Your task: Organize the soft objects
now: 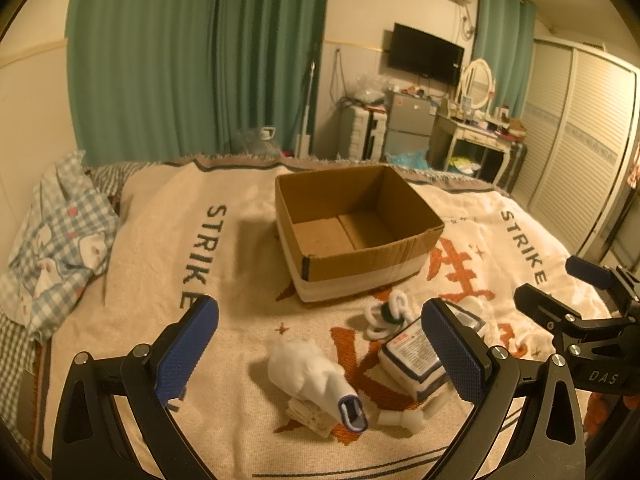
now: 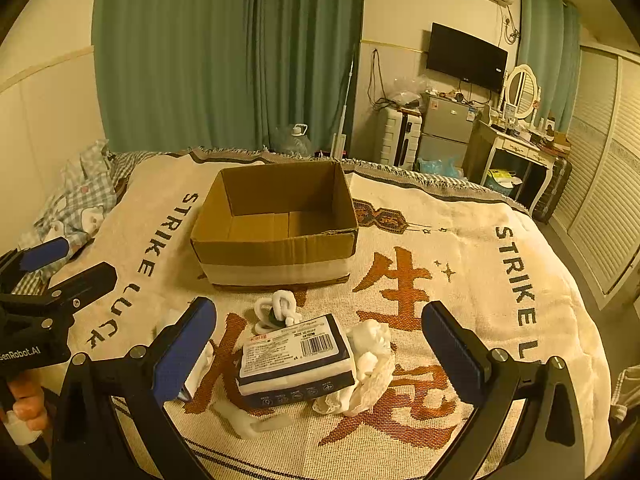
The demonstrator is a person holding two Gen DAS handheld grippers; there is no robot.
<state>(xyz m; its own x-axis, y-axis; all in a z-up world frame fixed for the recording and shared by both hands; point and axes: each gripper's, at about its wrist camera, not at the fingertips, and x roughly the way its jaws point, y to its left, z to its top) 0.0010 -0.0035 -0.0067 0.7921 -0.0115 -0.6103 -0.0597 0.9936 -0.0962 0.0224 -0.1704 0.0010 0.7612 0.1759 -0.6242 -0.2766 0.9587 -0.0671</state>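
An empty cardboard box (image 1: pixel 352 236) (image 2: pixel 276 228) stands open on the blanket. In front of it lie soft items: a rolled white sock with a blue cuff (image 1: pixel 312 376), a wrapped pack with a printed label (image 1: pixel 414 354) (image 2: pixel 296 360), a white knotted rope toy (image 1: pixel 386 316) (image 2: pixel 278 310), a crumpled white lace cloth (image 2: pixel 370 364) and a white bone-shaped toy (image 1: pixel 408 416) (image 2: pixel 250 422). My left gripper (image 1: pixel 320 356) is open above the sock. My right gripper (image 2: pixel 320 350) is open above the pack. Each gripper shows at the other view's edge.
A cream blanket (image 2: pixel 460 264) with "STRIKE" lettering covers the bed. A checked pillow (image 1: pixel 52 236) lies at the left. Green curtains, a dresser with mirror (image 2: pixel 520 136) and a wardrobe stand beyond the bed.
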